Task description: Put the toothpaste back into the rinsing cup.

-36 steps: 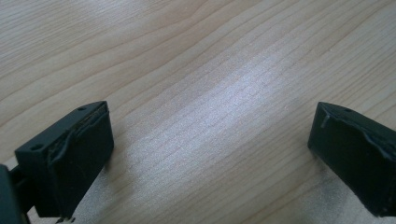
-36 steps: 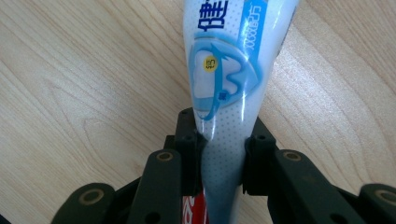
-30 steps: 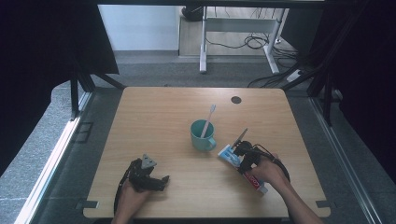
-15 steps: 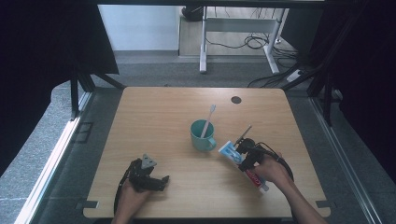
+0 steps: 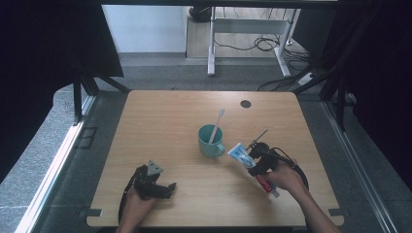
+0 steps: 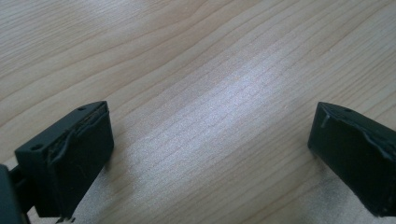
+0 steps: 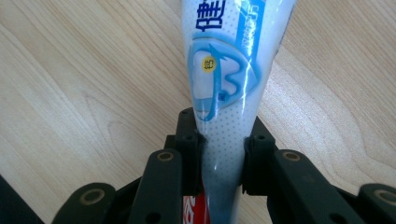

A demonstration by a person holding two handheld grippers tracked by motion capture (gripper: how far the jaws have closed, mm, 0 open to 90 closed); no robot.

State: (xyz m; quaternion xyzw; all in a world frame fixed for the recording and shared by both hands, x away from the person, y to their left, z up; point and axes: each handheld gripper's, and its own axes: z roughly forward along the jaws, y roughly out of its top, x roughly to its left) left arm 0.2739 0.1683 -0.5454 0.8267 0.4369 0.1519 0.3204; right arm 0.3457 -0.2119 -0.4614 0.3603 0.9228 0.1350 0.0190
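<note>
High view: right gripper [image 5: 258, 160] clamps a white-and-blue toothpaste tube [image 5: 241, 156] right of the teal ceramic mug [image 5: 210, 141]; left gripper [image 5: 167, 188], jaws wide, rests near-left on the wooden table [image 5: 160, 116].

I see bare counter [image 5: 160, 121] across the upper left and lower centre; only the mug [image 5: 211, 141] with its toothbrush [image 5: 216, 124] blocks mid-frame.
</note>
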